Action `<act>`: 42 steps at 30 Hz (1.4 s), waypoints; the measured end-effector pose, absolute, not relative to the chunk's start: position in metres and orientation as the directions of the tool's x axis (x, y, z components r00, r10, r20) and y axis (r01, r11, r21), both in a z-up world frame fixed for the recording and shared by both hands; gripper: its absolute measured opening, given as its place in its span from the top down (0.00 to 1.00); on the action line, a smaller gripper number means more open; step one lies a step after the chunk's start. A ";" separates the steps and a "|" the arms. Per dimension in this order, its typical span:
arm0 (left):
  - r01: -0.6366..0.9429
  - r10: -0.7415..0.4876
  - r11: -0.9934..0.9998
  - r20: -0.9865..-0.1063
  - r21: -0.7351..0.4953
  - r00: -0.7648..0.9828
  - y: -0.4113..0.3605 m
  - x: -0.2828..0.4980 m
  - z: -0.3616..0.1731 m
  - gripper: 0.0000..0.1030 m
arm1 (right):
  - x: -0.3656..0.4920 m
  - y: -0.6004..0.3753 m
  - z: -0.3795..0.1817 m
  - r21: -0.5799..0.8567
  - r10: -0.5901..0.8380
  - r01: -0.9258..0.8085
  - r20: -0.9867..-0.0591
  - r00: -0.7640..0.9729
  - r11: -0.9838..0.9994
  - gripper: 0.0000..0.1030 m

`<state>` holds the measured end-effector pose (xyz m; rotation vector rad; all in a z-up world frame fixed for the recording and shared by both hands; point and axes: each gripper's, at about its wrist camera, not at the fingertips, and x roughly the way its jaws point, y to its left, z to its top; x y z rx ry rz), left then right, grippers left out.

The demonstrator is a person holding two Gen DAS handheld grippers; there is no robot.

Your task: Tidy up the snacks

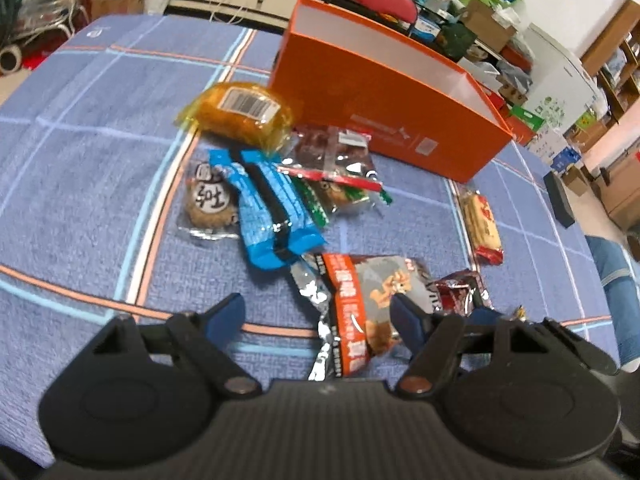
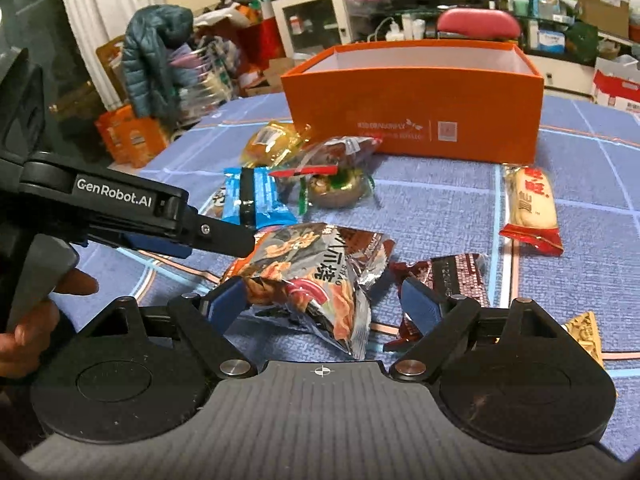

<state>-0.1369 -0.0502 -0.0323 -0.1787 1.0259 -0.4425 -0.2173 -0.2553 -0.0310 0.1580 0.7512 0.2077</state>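
Snack bag [image 2: 316, 280] sits loosely between the wide-open right gripper [image 2: 324, 304].

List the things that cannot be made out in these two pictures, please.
- Floor of the orange box, both views: hidden behind its near wall.
- Round cookie packet, left wrist view: partly under the blue wrapper.
- Gold packet, right wrist view: mostly hidden by the right tool's body.
- Box print: too small.

Black hand-held gripper [image 2: 322, 300], blue pads [image 2: 224, 306], silver screws, white "GenRobot.AI" lettering
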 end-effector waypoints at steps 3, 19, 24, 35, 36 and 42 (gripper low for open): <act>0.265 -0.367 0.927 -0.795 -0.267 0.482 -0.048 -0.139 -0.029 0.30 | -0.230 -0.264 -0.022 0.191 0.165 -0.043 -0.687 0.707 0.981 0.28; 0.247 -0.446 0.894 -0.802 -0.374 0.399 -0.049 -0.125 -0.031 0.30 | -0.210 -0.258 0.002 0.150 0.208 -0.144 -0.712 0.671 0.978 0.27; 0.289 -0.474 0.876 -0.802 -0.386 0.364 -0.055 -0.124 -0.035 0.30 | -0.211 -0.247 -0.021 0.173 0.267 -0.206 -0.713 0.648 0.963 0.33; 0.278 -0.465 0.881 -0.809 -0.383 0.360 -0.052 -0.111 -0.043 0.30 | -0.200 -0.269 -0.048 0.283 0.302 -0.134 -0.717 0.628 0.950 0.34; 0.268 -0.468 0.881 -0.807 -0.391 0.361 -0.050 -0.110 -0.044 0.30 | -0.201 -0.274 -0.048 0.294 0.298 -0.113 -0.721 0.626 0.949 0.33; 0.261 -0.516 0.855 -0.784 -0.448 0.345 -0.052 -0.110 -0.044 0.31 | -0.203 -0.277 -0.043 0.361 0.326 -0.086 -0.684 0.653 0.929 0.36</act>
